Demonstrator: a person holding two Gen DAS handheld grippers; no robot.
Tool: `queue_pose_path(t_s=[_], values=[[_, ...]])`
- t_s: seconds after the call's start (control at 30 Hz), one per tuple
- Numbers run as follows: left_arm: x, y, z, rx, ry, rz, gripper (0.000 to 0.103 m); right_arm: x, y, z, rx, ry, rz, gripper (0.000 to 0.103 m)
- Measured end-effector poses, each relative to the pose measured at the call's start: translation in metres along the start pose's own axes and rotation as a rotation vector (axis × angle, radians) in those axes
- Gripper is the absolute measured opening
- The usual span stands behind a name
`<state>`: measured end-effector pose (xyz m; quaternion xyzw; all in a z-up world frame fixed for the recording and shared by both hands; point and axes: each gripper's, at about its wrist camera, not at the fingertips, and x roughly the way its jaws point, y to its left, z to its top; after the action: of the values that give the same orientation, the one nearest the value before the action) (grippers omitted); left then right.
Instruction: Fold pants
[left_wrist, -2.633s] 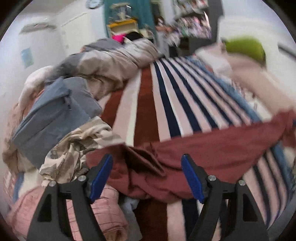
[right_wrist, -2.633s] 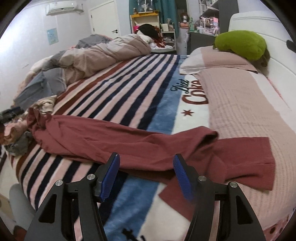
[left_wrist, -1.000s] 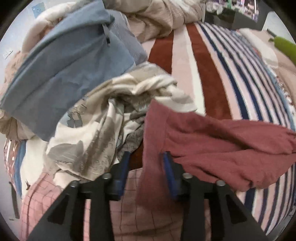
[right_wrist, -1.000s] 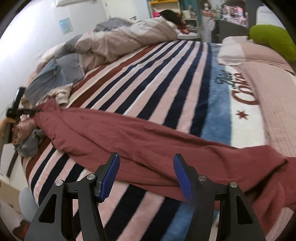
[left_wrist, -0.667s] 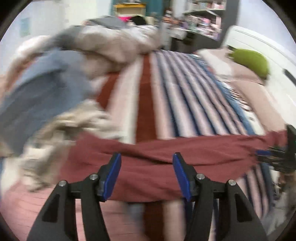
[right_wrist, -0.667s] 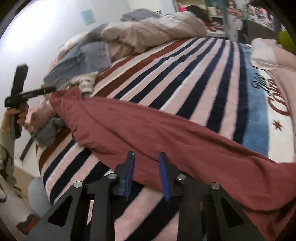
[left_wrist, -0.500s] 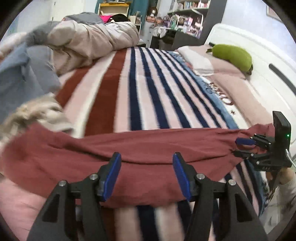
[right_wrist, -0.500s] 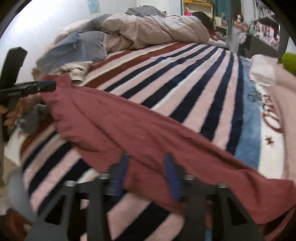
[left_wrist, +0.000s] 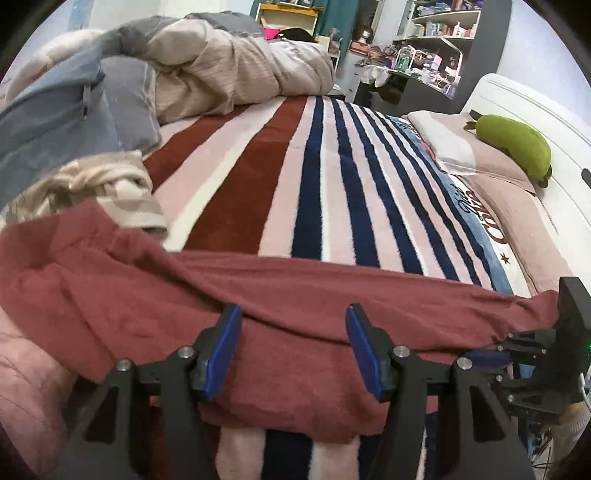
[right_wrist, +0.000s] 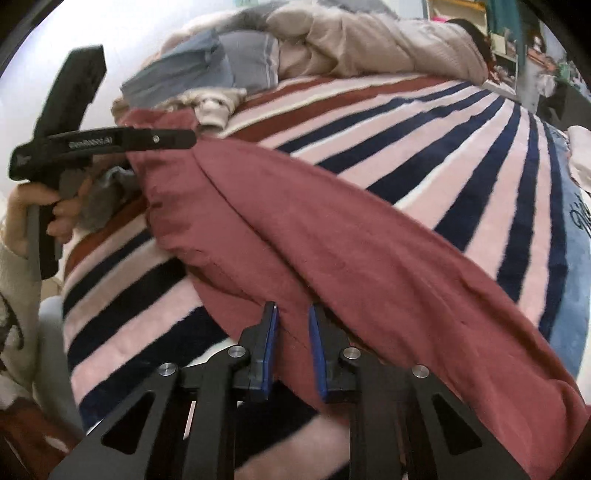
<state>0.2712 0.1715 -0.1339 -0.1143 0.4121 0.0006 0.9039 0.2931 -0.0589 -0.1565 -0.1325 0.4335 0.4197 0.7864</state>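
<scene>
The dark red pants lie stretched across the striped blanket near the bed's front edge; they also show in the right wrist view. My left gripper is open just above the pants' near edge, holding nothing. My right gripper has its jaws nearly closed on the pants' hem fabric. From the left wrist view the right gripper sits at the pants' right end. From the right wrist view the left gripper is beside the pants' far end.
A pile of clothes and a blue-grey pillow sit at the left. A rumpled beige duvet lies at the back. A green plush rests on the pillow by the headboard at right.
My left gripper let go of the pants' left end, opened, and swung right to face along the pants. My right gripper closed on the pants' hem and pulled them taut.
</scene>
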Motion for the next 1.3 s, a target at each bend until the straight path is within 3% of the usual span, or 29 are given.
queue_pose_path(t_s=[0.1,0.2,0.57,0.67,0.9,1.07,1.2,1.3], values=[[0.011,0.003,-0.008,0.035,0.031,0.004,0.054,0.004,-0.004,0.007,0.017,-0.004,-0.027,0.009],[0.017,0.002,-0.008,0.075,0.056,0.003,0.054,0.006,-0.013,0.017,0.038,-0.021,-0.106,0.009],[0.045,0.016,0.015,0.056,0.089,0.06,0.054,0.009,-0.054,0.04,0.126,-0.088,-0.314,0.009],[0.059,0.023,0.02,0.033,0.116,0.076,0.054,0.005,-0.066,0.043,0.138,-0.097,-0.368,0.015],[0.079,0.038,0.047,-0.004,0.109,0.129,0.054,-0.009,-0.05,0.05,0.141,-0.155,-0.217,0.015],[0.078,0.042,0.054,0.004,0.054,0.105,0.054,-0.012,-0.036,0.047,0.154,-0.151,-0.148,0.015],[0.043,0.037,0.052,-0.049,-0.033,0.047,0.055,-0.028,-0.033,0.038,0.164,-0.151,-0.183,0.019],[0.017,0.016,0.043,-0.041,-0.068,0.004,0.065,-0.055,-0.037,0.02,0.194,-0.15,-0.251,0.029]])
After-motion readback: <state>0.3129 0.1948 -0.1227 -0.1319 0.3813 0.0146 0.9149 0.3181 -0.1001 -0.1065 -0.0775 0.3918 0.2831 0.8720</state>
